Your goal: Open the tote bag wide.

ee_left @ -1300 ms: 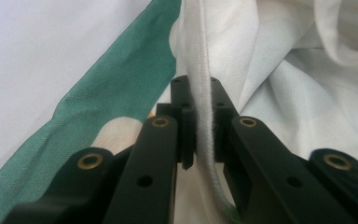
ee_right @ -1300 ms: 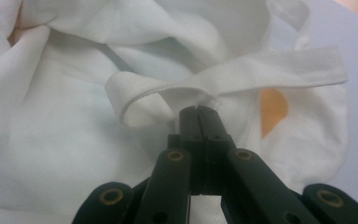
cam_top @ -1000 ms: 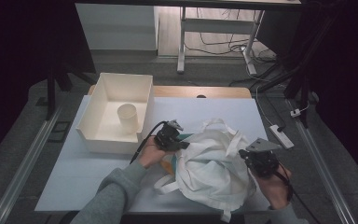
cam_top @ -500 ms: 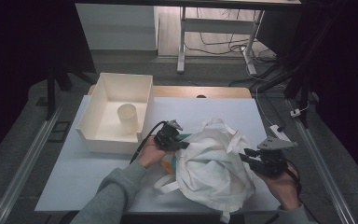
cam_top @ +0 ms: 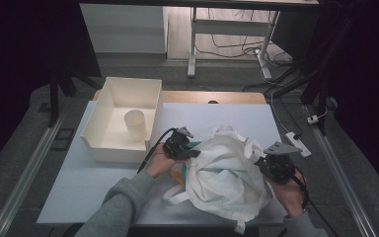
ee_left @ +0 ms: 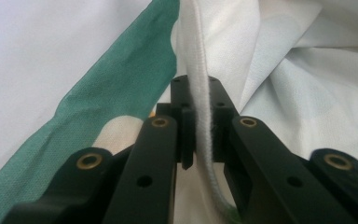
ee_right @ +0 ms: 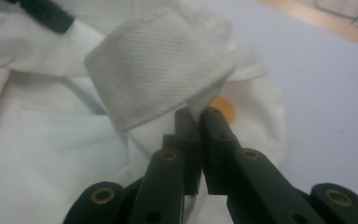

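A crumpled white cloth bag (cam_top: 227, 177) lies on the pale table, with a green patch (ee_left: 116, 74) on its left side. My left gripper (cam_top: 193, 152) is at the bag's left edge. In the left gripper view it (ee_left: 198, 93) is shut on a thick white seam (ee_left: 196, 51) that runs between the jaws. My right gripper (cam_top: 262, 163) is at the bag's right edge. Its jaws (ee_right: 196, 112) have just been closing and now pinch the corner of a white woven strap (ee_right: 158, 65). An orange spot (ee_right: 224, 108) shows through the cloth behind them.
A white open box (cam_top: 103, 143) stands at the table's back left with a paper cup (cam_top: 135, 124) inside it. The pale table top (cam_top: 79, 187) stretches left of the bag. A power strip (cam_top: 296, 143) lies off the table's right edge.
My right gripper has shifted a little to the right at the bag's edge and tilted, so its grey plate now shows. The left gripper and the bag's left side have stayed put.
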